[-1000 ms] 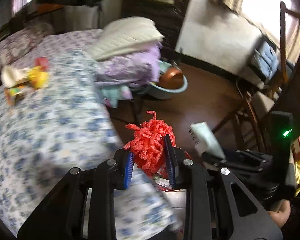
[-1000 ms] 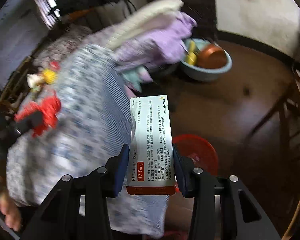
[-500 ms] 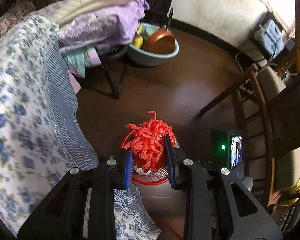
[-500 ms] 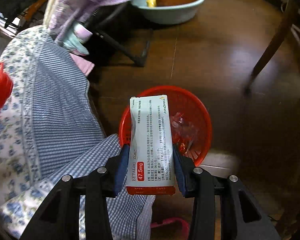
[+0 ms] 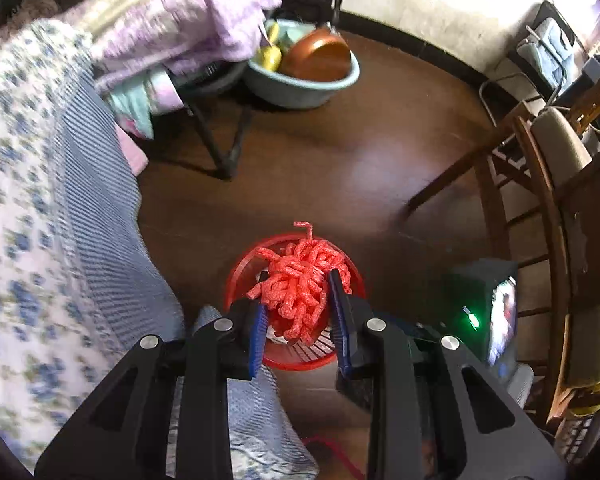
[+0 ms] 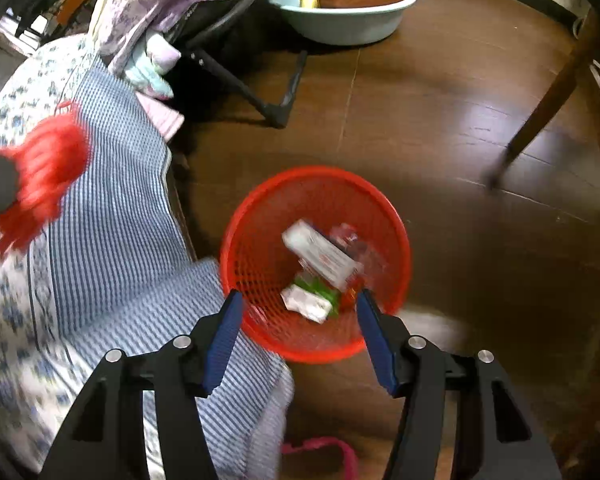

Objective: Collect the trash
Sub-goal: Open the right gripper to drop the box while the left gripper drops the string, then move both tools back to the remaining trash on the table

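My left gripper (image 5: 298, 312) is shut on a red foam net (image 5: 300, 276) and holds it above the red mesh basket (image 5: 236, 276) on the floor. My right gripper (image 6: 298, 324) is open and empty just above the basket (image 6: 396, 224). A white medicine box (image 6: 320, 252) lies in the basket with other wrappers (image 6: 308, 300). The red net and left gripper show blurred in the right wrist view (image 6: 48, 164), over the bed.
A bed with blue floral and striped covers (image 6: 112, 240) borders the basket on the left. A folding stand with purple clothes (image 5: 188, 40) and a teal basin (image 6: 340, 20) stand beyond. Wooden chairs (image 5: 540, 200) are to the right on the brown floor.
My right gripper has opened and the medicine box has dropped into the basket. My left gripper has carried the red net over the basket.
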A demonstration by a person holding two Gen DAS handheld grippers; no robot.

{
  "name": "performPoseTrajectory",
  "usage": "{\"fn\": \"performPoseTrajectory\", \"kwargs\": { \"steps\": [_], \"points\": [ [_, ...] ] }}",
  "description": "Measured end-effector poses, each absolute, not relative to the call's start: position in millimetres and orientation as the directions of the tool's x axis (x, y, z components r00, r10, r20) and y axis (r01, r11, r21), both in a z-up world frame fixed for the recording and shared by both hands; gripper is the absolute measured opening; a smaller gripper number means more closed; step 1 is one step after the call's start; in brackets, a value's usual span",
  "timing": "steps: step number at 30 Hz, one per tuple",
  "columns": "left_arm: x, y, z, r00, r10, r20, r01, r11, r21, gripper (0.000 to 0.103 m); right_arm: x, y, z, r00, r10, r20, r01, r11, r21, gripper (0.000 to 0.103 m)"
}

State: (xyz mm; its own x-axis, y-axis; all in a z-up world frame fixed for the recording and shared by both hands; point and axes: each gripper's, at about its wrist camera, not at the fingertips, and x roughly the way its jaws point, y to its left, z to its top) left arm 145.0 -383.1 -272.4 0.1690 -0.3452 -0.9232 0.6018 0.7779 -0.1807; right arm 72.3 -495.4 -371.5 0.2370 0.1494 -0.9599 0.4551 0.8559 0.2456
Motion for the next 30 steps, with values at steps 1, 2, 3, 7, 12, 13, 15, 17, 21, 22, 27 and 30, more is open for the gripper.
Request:
{"fn": "performPoseTrajectory", "kwargs": {
  "steps": [1, 2, 3, 7, 12, 13, 15, 17, 21, 22, 27, 30],
  "points": [
    [145.4, -385.4, -277.9, 0.147, -0.346, -0.927, 0.6, 0.776, -0.194, 0.029, 66.1, -496.3, -372.1, 0.227, 0.146, -0.963, 0.455, 0.858, 0.238, 0.058],
    [145.6, -388.4, -285.0, 0.121, -0.346, -0.931, 0.598, 0.774, -0.21, 0.029, 54.9, -499.9, -372.8, 0.211, 0.14, -0.967, 0.462, 0.858, 0.225, 0.058],
    [145.3, -391.5, -291.8, 0.098, -0.344, -0.934, 0.597, 0.771, -0.221, 0.029, 49.3, -502.5, -373.8, 0.2, 0.138, -0.97, 0.471, 0.854, 0.219, 0.058],
    [145.4, -401.3, -316.6, 0.035, -0.329, -0.944, 0.594, 0.766, -0.245, 0.029, 26.1, -514.7, -377.7, 0.17, 0.135, -0.976, 0.516, 0.831, 0.205, 0.058],
    [149.7, -403.0, -349.2, -0.035, -0.291, -0.956, 0.572, 0.778, -0.258, 0.032, 16.4, -518.6, -378.0, 0.181, 0.146, -0.973, 0.53, 0.818, 0.221, 0.058],
    [151.0, -402.1, -352.1, -0.04, -0.287, -0.957, 0.569, 0.781, -0.258, 0.032, 17.4, -517.7, -378.3, 0.184, 0.148, -0.972, 0.528, 0.819, 0.225, 0.058],
    [153.4, -400.5, -355.1, -0.031, -0.285, -0.958, 0.562, 0.788, -0.253, 0.032, 19.3, -514.4, -377.5, 0.19, 0.156, -0.969, 0.518, 0.823, 0.233, 0.058],
    [154.8, -400.8, -354.8, -0.026, -0.293, -0.956, 0.564, 0.785, -0.256, 0.037, 21.0, -511.7, -376.2, 0.192, 0.159, -0.969, 0.507, 0.829, 0.236, 0.058],
    [153.7, -401.9, -349.4, 0.012, -0.301, -0.954, 0.566, 0.788, -0.242, 0.08, 22.7, -508.9, -372.2, 0.189, 0.155, -0.97, 0.497, 0.836, 0.23, 0.058],
    [153.7, -402.5, -347.5, 0.02, -0.307, -0.951, 0.568, 0.786, -0.242, 0.082, 22.5, -509.5, -370.7, 0.19, 0.151, -0.97, 0.498, 0.837, 0.227, 0.058],
    [153.0, -402.4, -338.6, 0.035, -0.341, -0.94, 0.579, 0.773, -0.259, 0.082, 19.1, -512.8, -359.2, 0.2, 0.12, -0.972, 0.509, 0.835, 0.208, 0.058],
    [150.0, -401.0, -322.7, 0.063, -0.374, -0.925, 0.591, 0.761, -0.268, 0.082, 17.2, -511.8, -346.3, 0.211, 0.1, -0.972, 0.503, 0.842, 0.196, 0.058]
  ]
}}
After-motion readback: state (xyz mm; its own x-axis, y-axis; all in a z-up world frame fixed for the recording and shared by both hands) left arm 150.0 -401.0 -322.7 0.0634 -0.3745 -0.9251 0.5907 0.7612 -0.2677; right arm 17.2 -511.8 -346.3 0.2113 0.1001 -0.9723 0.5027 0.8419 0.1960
